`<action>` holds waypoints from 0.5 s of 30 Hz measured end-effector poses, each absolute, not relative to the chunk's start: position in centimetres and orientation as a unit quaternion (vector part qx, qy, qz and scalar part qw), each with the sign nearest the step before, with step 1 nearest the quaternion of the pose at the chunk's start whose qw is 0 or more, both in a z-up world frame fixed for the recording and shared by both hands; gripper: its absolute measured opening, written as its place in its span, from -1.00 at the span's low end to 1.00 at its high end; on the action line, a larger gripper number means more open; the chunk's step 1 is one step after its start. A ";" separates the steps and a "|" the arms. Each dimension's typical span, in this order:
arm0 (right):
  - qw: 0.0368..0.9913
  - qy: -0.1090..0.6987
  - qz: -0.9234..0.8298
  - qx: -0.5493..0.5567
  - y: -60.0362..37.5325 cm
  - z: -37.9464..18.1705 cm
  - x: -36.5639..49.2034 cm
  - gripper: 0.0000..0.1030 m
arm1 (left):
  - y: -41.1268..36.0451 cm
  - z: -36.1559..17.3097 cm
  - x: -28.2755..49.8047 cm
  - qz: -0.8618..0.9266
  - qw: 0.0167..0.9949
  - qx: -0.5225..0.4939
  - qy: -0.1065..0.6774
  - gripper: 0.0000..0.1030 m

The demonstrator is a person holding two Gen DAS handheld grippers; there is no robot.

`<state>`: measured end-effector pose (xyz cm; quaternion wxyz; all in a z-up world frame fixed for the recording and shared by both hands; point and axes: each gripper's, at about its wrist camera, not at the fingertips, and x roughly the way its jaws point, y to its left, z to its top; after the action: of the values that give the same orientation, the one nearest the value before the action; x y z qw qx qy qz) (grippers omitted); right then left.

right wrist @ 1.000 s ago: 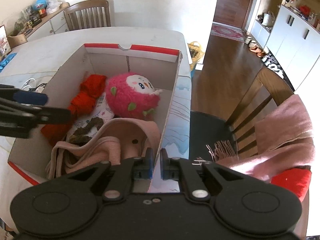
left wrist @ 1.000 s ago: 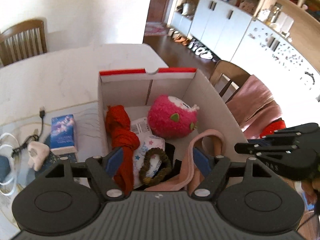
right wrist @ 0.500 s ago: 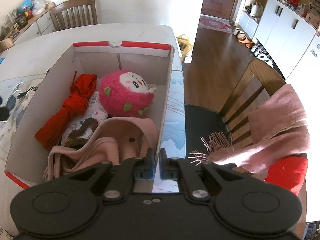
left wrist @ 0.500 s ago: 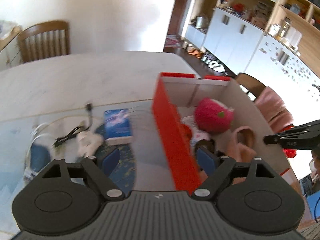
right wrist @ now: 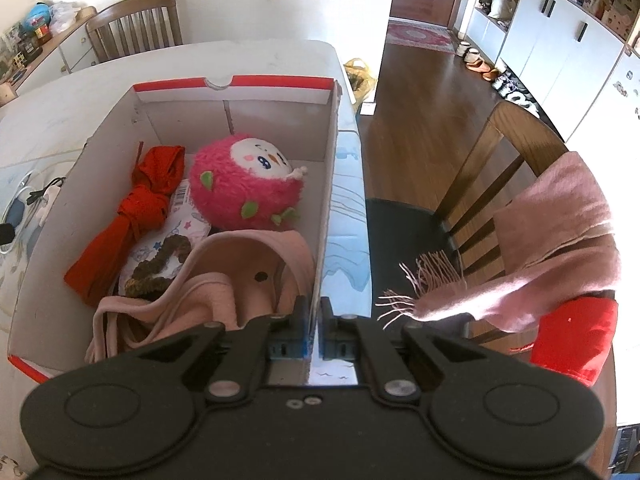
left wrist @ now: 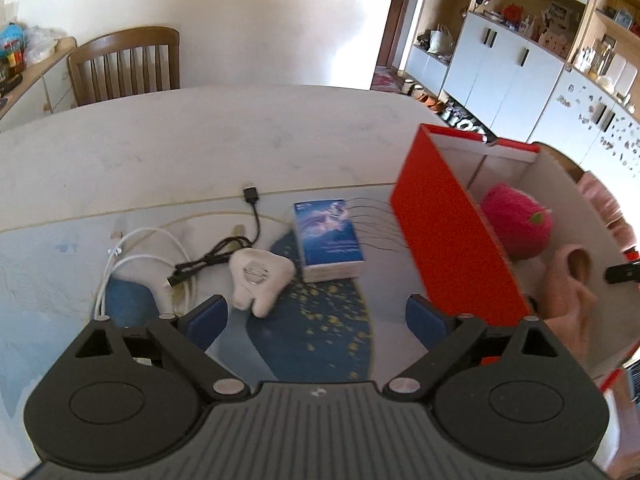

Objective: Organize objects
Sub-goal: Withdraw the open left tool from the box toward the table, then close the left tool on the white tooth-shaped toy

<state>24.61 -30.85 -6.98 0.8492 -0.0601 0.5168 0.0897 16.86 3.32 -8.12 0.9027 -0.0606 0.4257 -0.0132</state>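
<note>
The left gripper (left wrist: 316,316) has just been opening its jaws and they are spread wide, with nothing between them. Just ahead of it, on the desk (left wrist: 200,152), lies a small white tooth-shaped plush toy (left wrist: 260,276), beside a blue tissue pack (left wrist: 328,236) and a black cable (left wrist: 224,252). A red cardboard box (left wrist: 448,236) stands to its right. The right gripper (right wrist: 314,320) is pressed together on the thin side wall of that box. Inside the box, ahead of the right gripper, sit a round pink fluffy toy (right wrist: 244,188), a red cloth (right wrist: 132,220) and a pink cap (right wrist: 240,276).
</note>
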 end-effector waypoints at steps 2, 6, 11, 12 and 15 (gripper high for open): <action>0.849 0.518 0.088 -0.058 -30.9 -7.0 24.6 -0.93 | 3.8 -8.9 17.5 -0.007 0.902 -0.053 0.429 0.87; 0.847 0.521 0.086 -0.054 -31.0 -7.0 24.8 -0.93 | 4.7 -10.4 18.8 -0.001 0.901 -0.038 0.433 0.87; 0.845 0.525 0.081 -0.053 -30.9 -7.2 24.9 -0.90 | 5.0 -12.0 20.1 -0.009 0.900 -0.025 0.434 0.87; 0.845 0.526 0.080 -0.054 -30.9 -7.3 24.9 -0.90 | 5.0 -12.2 20.4 -0.008 0.900 -0.021 0.436 0.87; 0.844 0.528 0.079 -0.054 -30.9 -7.3 25.0 -0.90 | 5.0 -12.9 20.9 -0.004 0.899 -0.014 0.438 0.87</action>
<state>24.95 -30.88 -7.34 0.8438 -0.0542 0.5280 0.0787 20.93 4.96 -12.94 0.8991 -0.0141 0.4375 -0.0039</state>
